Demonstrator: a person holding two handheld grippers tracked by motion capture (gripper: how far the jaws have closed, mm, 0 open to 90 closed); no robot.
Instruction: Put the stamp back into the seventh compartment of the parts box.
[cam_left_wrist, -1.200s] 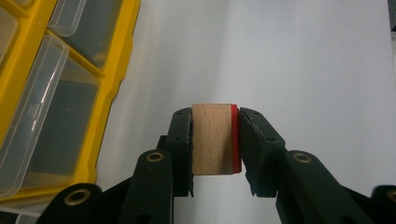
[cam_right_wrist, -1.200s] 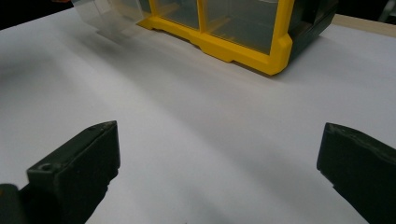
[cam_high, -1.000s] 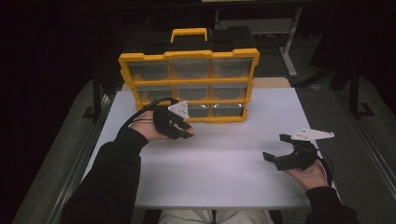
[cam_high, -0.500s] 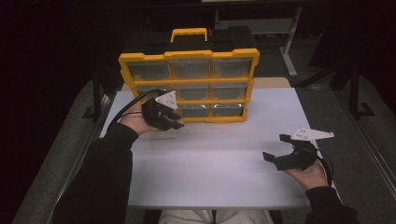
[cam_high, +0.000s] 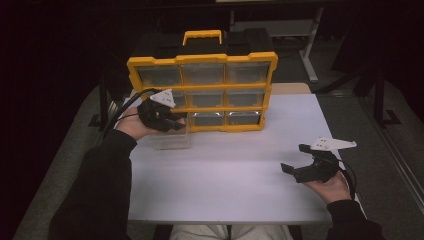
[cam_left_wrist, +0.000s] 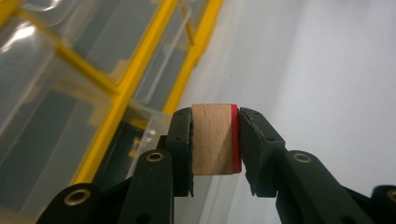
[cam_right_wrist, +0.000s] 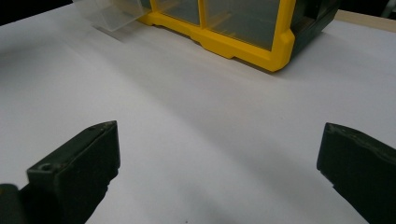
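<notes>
While the left gripper (cam_high: 170, 121) hangs over a pulled-out clear drawer (cam_high: 172, 141) at the cabinet's lower-left corner, its jaws are clamped on a small wooden block (cam_left_wrist: 212, 138) with a red face against 1 jaw. Grip is across the block's short width, so it sits square between the jaws and should drop clean once they part.

Yellow drawer cabinet (cam_high: 202, 60) stands upright at the far side of the white table (cam_high: 230, 190), 3 columns by 3 rows of clear drawers, handle on top. The drawer under the left gripper sits out on the table in front of the bottom row, just beside the frame; my read is it was pulled so the block can go in from above. Can't tell from the high view whether anything is already in it.

Right gripper (cam_high: 300, 169) rests low on the table's right side, well apart from the cabinet, jaws wide apart with nothing between them. Its own view looks across bare table toward the cabinet's yellow base and the clear drawer beyond. Looks parked out of the way, and free to push the drawer home if needed.

Likely step in hand: placing the block into the open drawer. Risk: the block catching the drawer's rim if released off-centre.
</notes>
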